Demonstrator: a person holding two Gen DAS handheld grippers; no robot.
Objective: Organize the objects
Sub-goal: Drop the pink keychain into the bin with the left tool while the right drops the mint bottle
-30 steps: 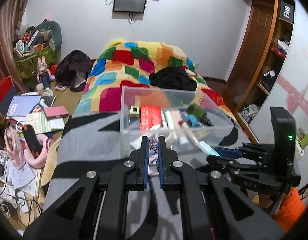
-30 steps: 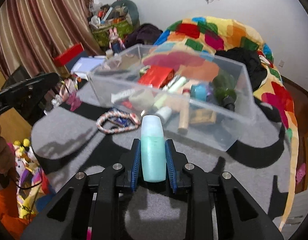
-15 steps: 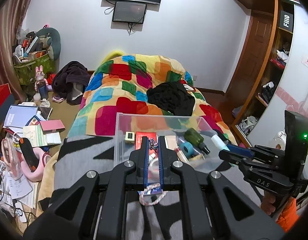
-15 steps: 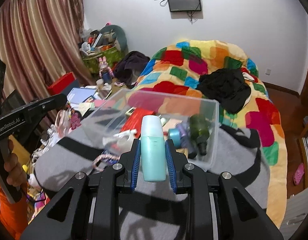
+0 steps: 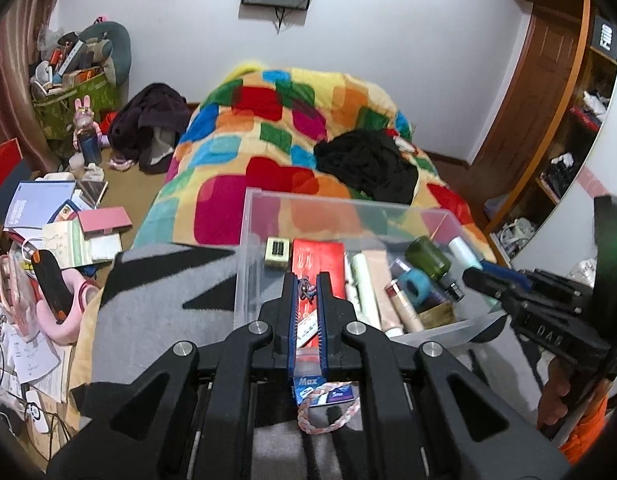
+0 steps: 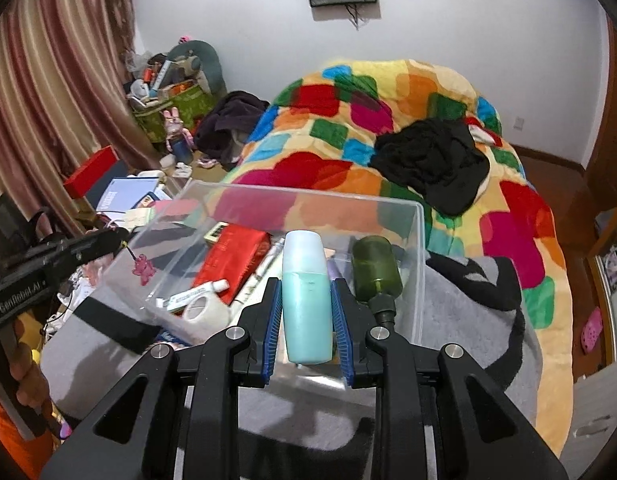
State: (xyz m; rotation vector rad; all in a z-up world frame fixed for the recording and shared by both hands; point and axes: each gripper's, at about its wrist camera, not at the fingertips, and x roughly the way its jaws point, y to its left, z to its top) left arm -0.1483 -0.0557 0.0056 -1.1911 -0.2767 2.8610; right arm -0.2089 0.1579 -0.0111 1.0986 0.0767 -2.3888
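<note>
Two items in hand: both are carried over the clear plastic bin, neither yet released.
Right gripper: fingers pinch a pale teal bottle upright by its sides, above the bin's near wall.
Left gripper: fingers pressed on a braided pink-and-white cord with a blue packet; the cord loop and packet dangle beneath the fingers, over the bin's near edge, and a small charm shows between the fingertips.
Already in the bin: red box, dark green bottle, white tube, roll of tape, small beige case, blue-capped item, several cosmetic tubes.
Bin's place: on the grey-and-black blanket at the foot of the bed, beside the patchwork quilt.
Progress: I judge sorting well advanced; most small things appear collected.
Left to do: lower and let go of bottle and cord inside the bin.
Bed beyond the bin: no loose small items visible on the blanket.
Not counted: floor clutter may lie outside the task; cannot tell.
</note>
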